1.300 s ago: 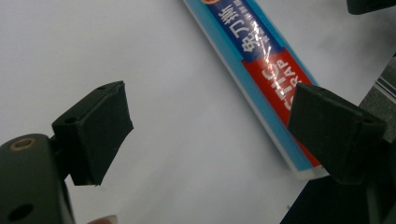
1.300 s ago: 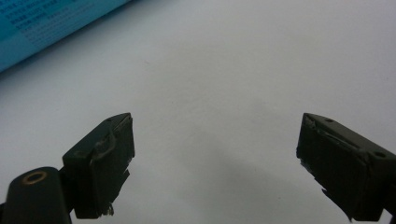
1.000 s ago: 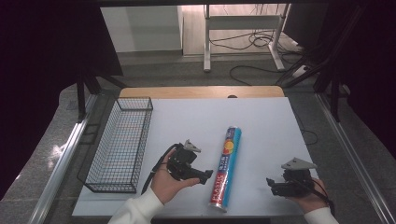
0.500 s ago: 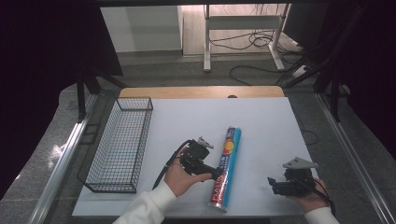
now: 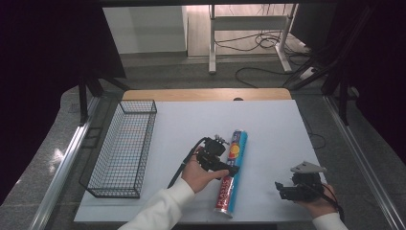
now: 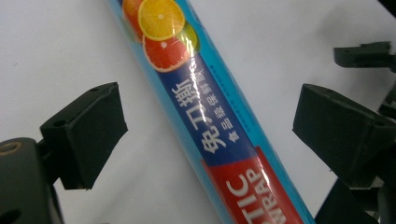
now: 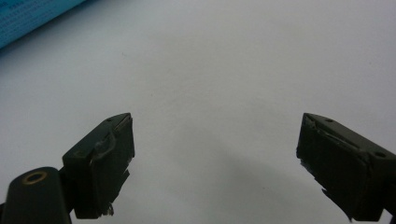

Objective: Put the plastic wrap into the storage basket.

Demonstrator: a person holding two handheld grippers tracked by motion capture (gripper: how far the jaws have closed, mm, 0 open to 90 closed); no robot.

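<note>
A long blue plastic-wrap roll [image 5: 238, 143] printed with citrus fruit lies on the white table [image 5: 273, 129], its length running from near to far. My left gripper [image 5: 231, 170] is over the roll's middle. In the left gripper view the roll [image 6: 187, 70] runs between the two pads, which stand apart from it on either side. The left gripper [image 6: 212, 123] is open, and its jaws have just been opening. My right gripper [image 5: 280, 188] rests at the front right, open, and in its own view there is bare table between the jaws of the right gripper [image 7: 215, 154].
A black wire basket [image 5: 143, 143] stands at the left side of the table, parallel to the roll. Beyond the table's far wooden edge [image 5: 206, 94] are a floor with cables and a desk frame. A metal rail [image 5: 62, 167] runs along the left.
My left hand has moved right, from beside the roll to over it, so the jaws now straddle the roll. The right hand and the roll have stayed put.
</note>
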